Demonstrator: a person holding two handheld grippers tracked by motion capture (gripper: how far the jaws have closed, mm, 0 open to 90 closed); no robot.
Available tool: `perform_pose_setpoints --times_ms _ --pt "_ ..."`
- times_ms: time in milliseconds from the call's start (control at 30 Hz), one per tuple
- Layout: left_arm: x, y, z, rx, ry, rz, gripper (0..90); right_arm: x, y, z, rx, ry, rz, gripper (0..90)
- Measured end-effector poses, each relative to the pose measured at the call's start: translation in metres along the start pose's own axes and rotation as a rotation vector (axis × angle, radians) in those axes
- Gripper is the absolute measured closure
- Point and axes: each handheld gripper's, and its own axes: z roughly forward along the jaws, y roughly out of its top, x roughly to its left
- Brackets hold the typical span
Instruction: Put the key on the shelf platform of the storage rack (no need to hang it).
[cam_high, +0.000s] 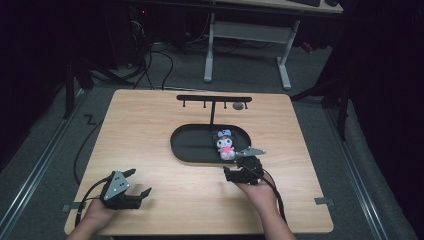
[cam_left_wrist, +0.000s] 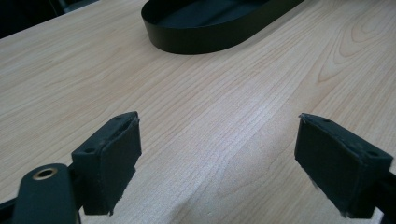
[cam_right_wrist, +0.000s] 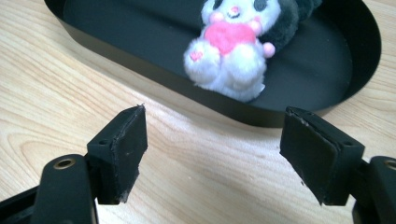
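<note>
Plainly set up for a pick: white and black plush toy with a pink heart (cam_high: 225, 145) lying inside the black oval tray (cam_high: 192, 142), toward that tray's right end as the high view has it, feet turned to the near wall, back resting on the tray floor. Kept in by the low rim (cam_right_wrist: 154, 77), so likely to be lifted up and over rather than dragged out. Right claw (cam_high: 235, 167) poised just outside the tray's near wall, low over the light wooden table (cam_high: 150, 125), aimed straight at the toy; jaws spread wide with nothing between them (cam_right_wrist: 212, 135) but bare wood, pads touching nothing, presumably held that wide because the soft body is broad and squashy. Still short of the rim, so not yet a grasp. Left claw (cam_high: 140, 181) parked well away from the tray, off its near left side, resting low on the table, jaws likewise wide apart and empty (cam_left_wrist: 217, 140), with the tray's left end (cam_left_wrist: 210, 39) ahead of it; probably kept clear to leave the other hand room. Beyond the tray's far side, black T-shaped rack (cam_high: 214, 99) with small hooks standing upright, perhaps the place meant for hanging the toy, though that is a guess.
</note>
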Motion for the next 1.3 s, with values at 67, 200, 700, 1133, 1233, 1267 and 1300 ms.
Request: perform_pose_setpoints --times_ms 67,200,700,1133,1233,1267,1300 --pt "0.0 0.0 0.0 0.0 0.001 0.0 15.5 0.002 -0.006 -0.002 -0.018 -0.001 -0.004 22.4" --pt "0.0 0.0 0.0 0.0 0.0 0.0 15.5 0.004 -0.019 -0.006 -0.054 -0.005 -0.006 22.0" --pt "0.0 0.0 0.0 0.0 -0.001 0.0 15.5 0.029 -0.074 -0.031 -0.207 -0.064 -0.066 22.0" --pt "0.0 0.0 0.001 0.003 -0.005 0.001 15.5 0.035 -0.095 -0.039 -0.222 -0.048 -0.028 22.0" --pt "0.001 0.0 0.001 0.004 -0.008 -0.003 15.5 0.034 -0.096 -0.037 -0.219 -0.049 -0.031 22.0" --pt "0.001 0.0 0.001 0.004 -0.008 -0.003 15.5 0.034 -0.096 -0.037 -0.217 -0.05 -0.031 22.0" --pt "0.001 0.0 0.001 0.003 -0.008 -0.003 15.5 0.034 -0.096 -0.037 -0.217 -0.051 -0.026 22.0"
